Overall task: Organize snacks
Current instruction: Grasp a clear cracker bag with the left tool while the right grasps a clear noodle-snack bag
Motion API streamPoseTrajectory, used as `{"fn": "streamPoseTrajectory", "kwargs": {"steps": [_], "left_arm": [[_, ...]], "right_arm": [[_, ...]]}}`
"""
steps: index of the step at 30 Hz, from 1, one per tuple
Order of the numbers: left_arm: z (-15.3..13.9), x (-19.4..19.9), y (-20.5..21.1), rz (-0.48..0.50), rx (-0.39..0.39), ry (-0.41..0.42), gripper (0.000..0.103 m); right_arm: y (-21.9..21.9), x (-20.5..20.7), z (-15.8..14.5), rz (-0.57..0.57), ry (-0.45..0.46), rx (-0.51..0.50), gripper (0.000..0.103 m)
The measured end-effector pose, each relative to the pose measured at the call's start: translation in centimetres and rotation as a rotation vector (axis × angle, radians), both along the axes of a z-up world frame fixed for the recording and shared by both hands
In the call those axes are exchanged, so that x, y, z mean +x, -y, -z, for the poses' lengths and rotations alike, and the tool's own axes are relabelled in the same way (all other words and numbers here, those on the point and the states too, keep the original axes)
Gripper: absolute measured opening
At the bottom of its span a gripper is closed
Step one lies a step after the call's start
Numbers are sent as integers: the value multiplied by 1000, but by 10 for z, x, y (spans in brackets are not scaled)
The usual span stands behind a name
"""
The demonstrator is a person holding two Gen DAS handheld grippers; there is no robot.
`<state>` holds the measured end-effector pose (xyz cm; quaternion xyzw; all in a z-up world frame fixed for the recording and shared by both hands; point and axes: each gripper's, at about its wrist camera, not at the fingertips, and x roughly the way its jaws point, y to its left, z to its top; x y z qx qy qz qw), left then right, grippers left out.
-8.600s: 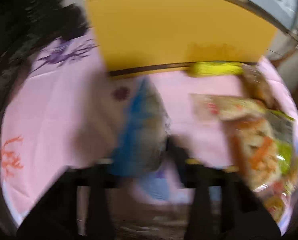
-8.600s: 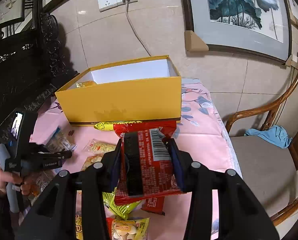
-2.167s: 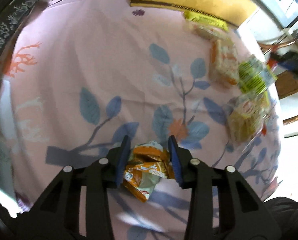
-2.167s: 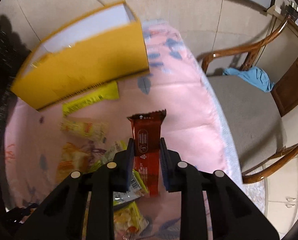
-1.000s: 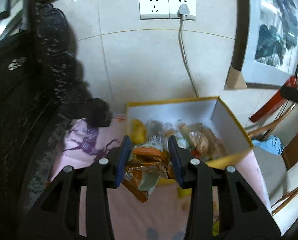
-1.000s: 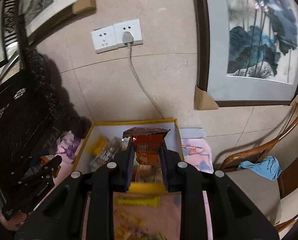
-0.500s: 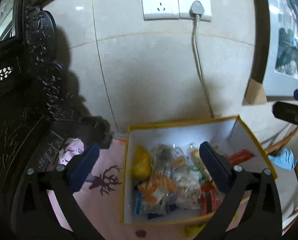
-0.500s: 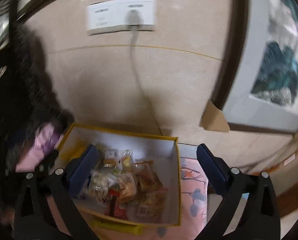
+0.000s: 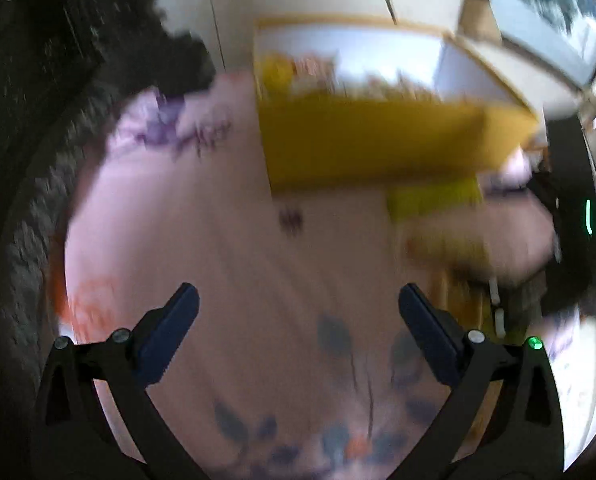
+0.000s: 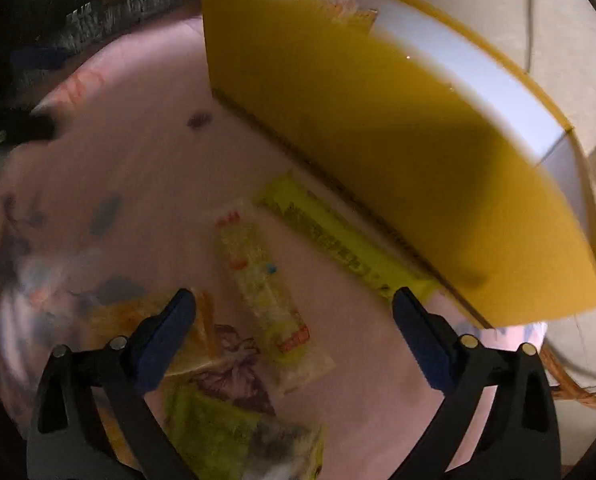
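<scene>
The yellow box [image 9: 378,140] stands at the back of the pink tablecloth [image 9: 217,240], with several snack packets inside. My left gripper [image 9: 298,294] hangs open over bare cloth in front of the box, with nothing between its fingers. My right gripper [image 10: 293,296] is wide and its jaws are closing, gripping nothing. Under it on the cloth lies a clear packet of yellow snacks [image 10: 261,280]. A yellow-green bar [image 10: 338,240] lies along the front wall of the box [image 10: 378,120]. An orange packet [image 10: 109,320] and a green packet [image 10: 225,428] lie near the right gripper's left finger.
Dark carved furniture [image 9: 37,120] borders the table on the left and a tiled wall stands behind the box. A wooden chair [image 10: 570,392] stands past the table's right edge. The left wrist view is blurred by motion; a black tool body with a green light [image 9: 578,216] shows at its right edge.
A second ago each gripper held a snack above the box. Both opened and the snacks landed in the box. Both have since dropped low over the cloth in front of the box.
</scene>
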<state>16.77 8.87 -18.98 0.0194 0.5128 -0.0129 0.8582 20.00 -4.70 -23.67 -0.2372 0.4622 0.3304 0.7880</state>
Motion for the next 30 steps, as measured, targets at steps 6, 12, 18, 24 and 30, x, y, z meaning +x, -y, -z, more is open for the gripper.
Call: {"fn": "streamPoseTrajectory", "kwargs": {"steps": [6,12,18,24,30], "left_arm": [[31,-23,3,27,-56,-97,101],[33,-20,34,93,-94,-59,101],[48,-17,87,289,2,-5,101],[81,-16,111,582,74,6,86],[71,2,80,461,-127,-120,45]], "right_arm": [[-9,11,16,2,18,-10,87],[11,-22,14,242,-109,46,28],[96,-68,-26,533,-128,234,28],[182,-117,-55,765,-120,332,28],[204,-139,-53,883,-140,319,28]]}}
